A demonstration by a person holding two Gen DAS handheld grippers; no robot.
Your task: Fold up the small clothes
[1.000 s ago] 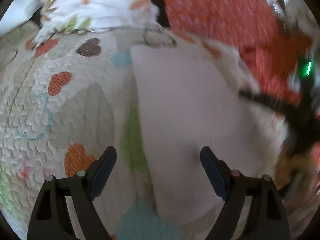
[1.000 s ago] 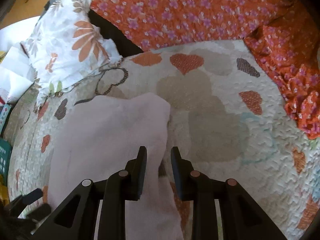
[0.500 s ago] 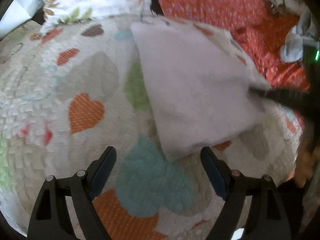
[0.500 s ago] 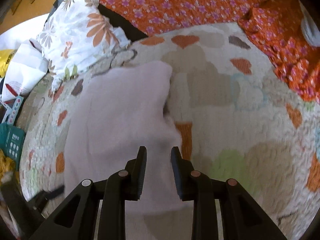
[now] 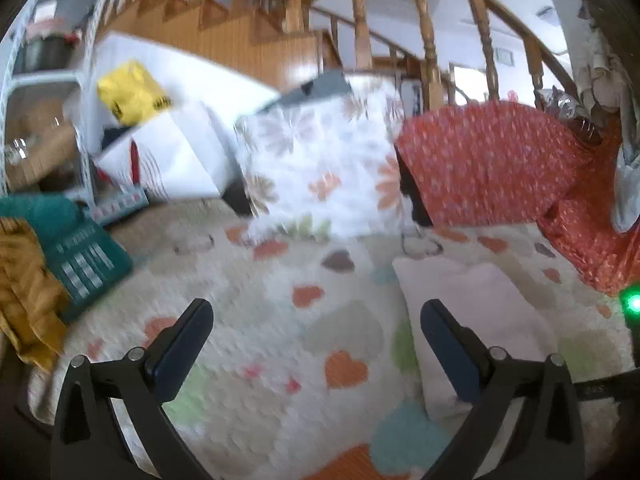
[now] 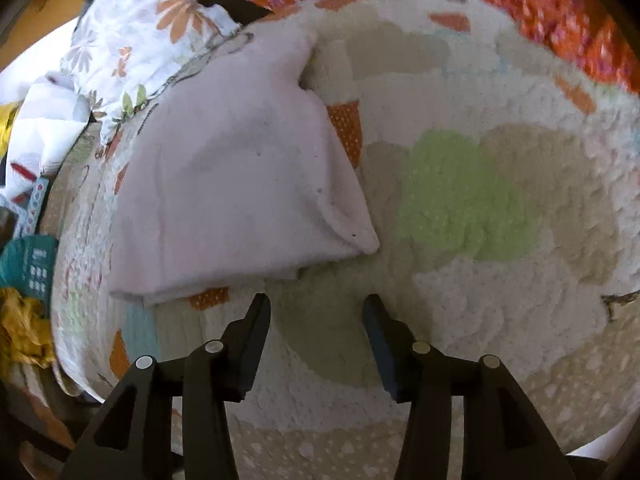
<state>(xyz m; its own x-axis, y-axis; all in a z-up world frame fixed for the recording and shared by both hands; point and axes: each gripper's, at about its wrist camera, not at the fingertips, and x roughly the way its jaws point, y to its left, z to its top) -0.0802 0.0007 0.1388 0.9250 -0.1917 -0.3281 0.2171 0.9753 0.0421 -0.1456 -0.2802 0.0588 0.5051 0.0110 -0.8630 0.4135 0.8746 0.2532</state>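
Observation:
A pale pink folded cloth point(image 6: 240, 184) lies flat on the heart-patterned quilt point(image 6: 460, 320). It also shows in the left wrist view point(image 5: 476, 308) at the right, partly behind the right finger. My right gripper point(image 6: 316, 312) is open and empty, just in front of the cloth's near edge and apart from it. My left gripper point(image 5: 316, 320) is open and empty, raised above the quilt point(image 5: 280, 340) and looking across the bed, with the cloth to its right.
A floral pillow point(image 5: 320, 172) and an orange flowered blanket point(image 5: 500, 168) lie at the back of the bed. A teal basket point(image 5: 76, 256) with yellow fabric point(image 5: 24, 288) sits at the left edge. A wooden stair railing point(image 5: 360, 20) stands behind.
My right gripper has opened, let go of the cloth and drawn back from it. My left gripper has lifted and tilted up, away from the cloth, now facing the pillows and stairs.

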